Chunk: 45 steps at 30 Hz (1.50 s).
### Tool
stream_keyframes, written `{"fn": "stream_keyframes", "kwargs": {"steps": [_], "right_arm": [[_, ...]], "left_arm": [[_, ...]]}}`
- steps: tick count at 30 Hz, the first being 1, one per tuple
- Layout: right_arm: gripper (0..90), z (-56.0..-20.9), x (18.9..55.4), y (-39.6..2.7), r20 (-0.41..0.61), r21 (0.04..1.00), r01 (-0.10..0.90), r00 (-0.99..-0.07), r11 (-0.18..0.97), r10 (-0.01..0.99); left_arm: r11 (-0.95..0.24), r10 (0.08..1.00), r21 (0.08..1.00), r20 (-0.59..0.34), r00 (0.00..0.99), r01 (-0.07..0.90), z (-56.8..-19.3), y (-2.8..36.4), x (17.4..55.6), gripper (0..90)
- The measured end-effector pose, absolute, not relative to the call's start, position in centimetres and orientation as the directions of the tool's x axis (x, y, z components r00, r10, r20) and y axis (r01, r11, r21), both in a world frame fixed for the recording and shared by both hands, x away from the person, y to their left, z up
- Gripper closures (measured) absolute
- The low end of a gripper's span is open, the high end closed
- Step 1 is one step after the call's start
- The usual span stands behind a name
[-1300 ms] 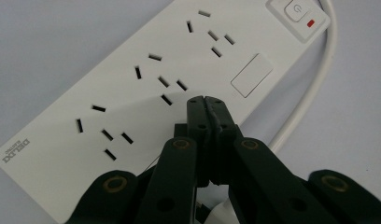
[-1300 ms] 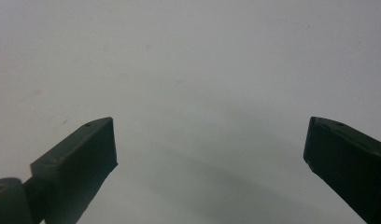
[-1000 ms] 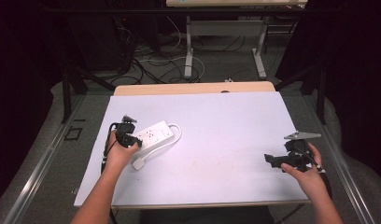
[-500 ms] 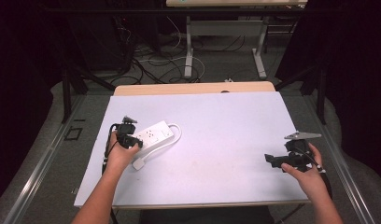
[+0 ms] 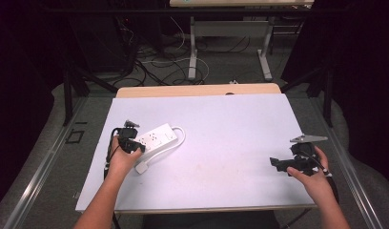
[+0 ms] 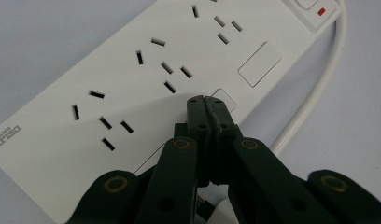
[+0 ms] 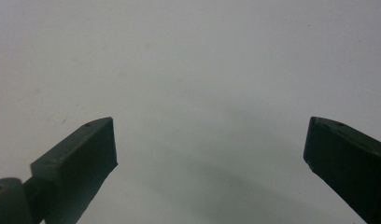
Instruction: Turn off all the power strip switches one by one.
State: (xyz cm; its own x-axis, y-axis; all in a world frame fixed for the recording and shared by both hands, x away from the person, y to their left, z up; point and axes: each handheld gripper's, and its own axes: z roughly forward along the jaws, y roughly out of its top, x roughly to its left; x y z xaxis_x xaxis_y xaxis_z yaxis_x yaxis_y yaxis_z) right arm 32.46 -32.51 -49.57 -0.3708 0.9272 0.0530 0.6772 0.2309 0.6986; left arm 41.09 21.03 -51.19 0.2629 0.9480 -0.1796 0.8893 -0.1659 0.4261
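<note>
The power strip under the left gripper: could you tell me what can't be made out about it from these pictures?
- Power strip, left gripper view: its near end is cut off by the frame edge and covered by the shut left gripper.
- White cable, left gripper view: runs behind the jaws, so its path there is hidden.
- Plug, high view: too small to see its pins.

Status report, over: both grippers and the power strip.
Left gripper shut, tips over the white power strip. Right gripper open above bare table. Strip flat, cord looped beside it. Nothing in the way.
</note>
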Motion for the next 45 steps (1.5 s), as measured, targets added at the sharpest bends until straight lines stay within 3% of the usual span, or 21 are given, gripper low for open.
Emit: {"fn": "stream_keyframes", "kwargs": {"steps": [45], "right_arm": [[2.1,-49.6,32.5,-32.6,0.053,0.700,0.676,-0.372,0.232,0.927]], "left_arm": [[-0.145,0.951,0.441,-0.185,0.248,0.886,-49.7,22.7,40.2,90.0]]}}
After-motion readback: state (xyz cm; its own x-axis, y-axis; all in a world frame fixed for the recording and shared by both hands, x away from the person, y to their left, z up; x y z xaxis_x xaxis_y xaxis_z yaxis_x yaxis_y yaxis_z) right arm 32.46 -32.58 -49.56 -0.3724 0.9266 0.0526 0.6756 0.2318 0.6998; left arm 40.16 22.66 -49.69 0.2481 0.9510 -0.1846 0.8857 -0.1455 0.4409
